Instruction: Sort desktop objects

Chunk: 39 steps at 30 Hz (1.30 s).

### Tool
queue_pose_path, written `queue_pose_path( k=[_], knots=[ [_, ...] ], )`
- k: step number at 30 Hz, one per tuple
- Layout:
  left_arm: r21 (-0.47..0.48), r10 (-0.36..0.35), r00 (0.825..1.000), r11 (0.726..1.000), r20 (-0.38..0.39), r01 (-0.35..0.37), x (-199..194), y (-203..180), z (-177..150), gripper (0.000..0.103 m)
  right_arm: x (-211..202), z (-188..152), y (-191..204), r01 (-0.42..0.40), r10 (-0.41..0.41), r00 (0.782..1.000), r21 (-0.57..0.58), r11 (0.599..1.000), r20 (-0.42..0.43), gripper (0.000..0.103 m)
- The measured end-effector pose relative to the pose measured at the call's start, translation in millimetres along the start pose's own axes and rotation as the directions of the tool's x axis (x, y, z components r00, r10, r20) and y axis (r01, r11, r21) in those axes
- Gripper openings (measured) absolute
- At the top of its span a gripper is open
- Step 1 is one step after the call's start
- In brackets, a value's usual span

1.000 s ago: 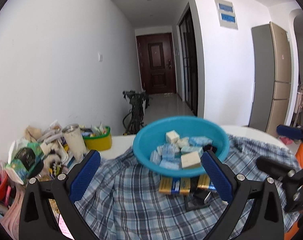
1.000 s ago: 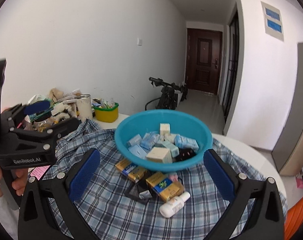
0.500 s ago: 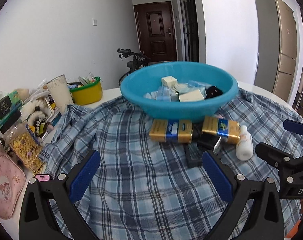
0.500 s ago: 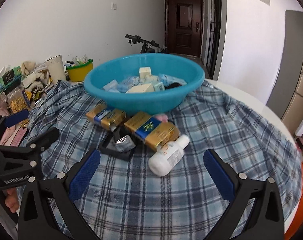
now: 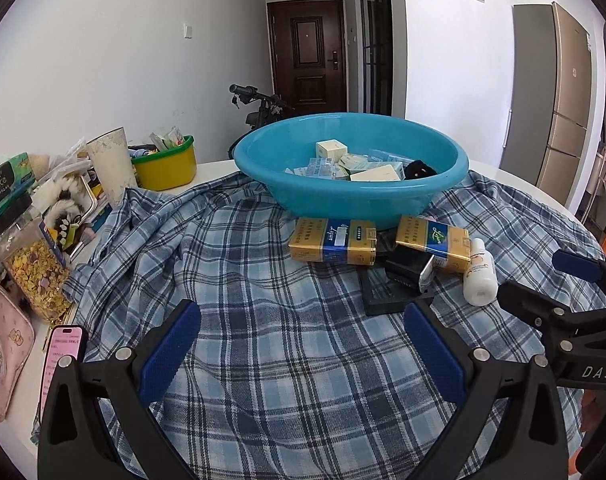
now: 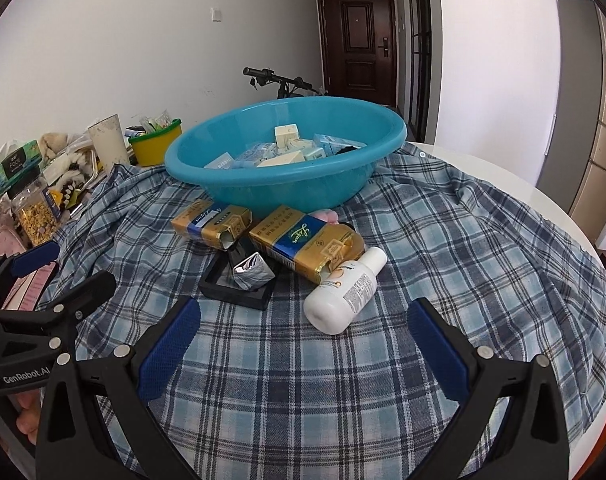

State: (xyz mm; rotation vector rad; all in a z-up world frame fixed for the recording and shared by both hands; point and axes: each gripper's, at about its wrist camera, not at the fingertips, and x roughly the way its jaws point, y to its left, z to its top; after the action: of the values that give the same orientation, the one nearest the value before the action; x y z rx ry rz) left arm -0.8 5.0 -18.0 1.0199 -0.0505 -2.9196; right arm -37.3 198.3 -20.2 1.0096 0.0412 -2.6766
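Both my grippers, the left gripper (image 5: 301,344) and the right gripper (image 6: 303,342), hang with fingers spread wide and nothing between them, low over the checked cloth (image 6: 443,248) on the near side of the blue basin (image 6: 287,152). The loose things lie in a cluster just in front of the basin: two gold packs (image 6: 307,246), a black tray (image 6: 239,280) and a white bottle (image 6: 343,294) lying on its side, nearest my right gripper. I judge the bottle the easiest first pick, so I should straddle its round body squarely across the middle before closing, or it may roll away on the cloth.
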Motion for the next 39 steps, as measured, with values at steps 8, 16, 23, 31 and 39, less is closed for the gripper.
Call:
queue_pose_path(
  k=[8, 16, 23, 31, 39],
  knots=[
    [0.000, 0.000, 1.000, 1.000, -0.006, 0.000, 3.7, 2.5, -0.1, 0.103, -2.4, -1.6, -0.9, 0.004, -0.004, 1.000, -0.005, 1.000, 0.003, 0.103],
    [-0.001, -0.010, 1.000, 1.000, -0.009, 0.010, 5.1, 1.9, -1.9, 0.103, -6.8, -2.3, -0.1, 0.013, -0.013, 1.000, -0.014, 1.000, 0.011, 0.103],
    [-0.032, -0.021, 1.000, 0.999, 0.000, 0.021, 3.4, 6.5, -2.5, 0.103, -10.7, -1.9, 3.0, 0.022, -0.021, 1.000, -0.033, 0.999, 0.009, 0.103],
    [-0.027, -0.013, 1.000, 1.000, -0.004, 0.013, 3.9, 8.2, -3.5, 0.103, -11.5, -2.5, 1.4, 0.027, -0.026, 1.000, -0.034, 0.999, 0.008, 0.103],
    [-0.028, -0.015, 1.000, 1.000, -0.001, 0.015, 3.5, 6.9, -4.4, 0.103, -12.0, -2.3, 3.9, 0.025, -0.025, 1.000, -0.042, 0.999, 0.008, 0.103]
  ],
)
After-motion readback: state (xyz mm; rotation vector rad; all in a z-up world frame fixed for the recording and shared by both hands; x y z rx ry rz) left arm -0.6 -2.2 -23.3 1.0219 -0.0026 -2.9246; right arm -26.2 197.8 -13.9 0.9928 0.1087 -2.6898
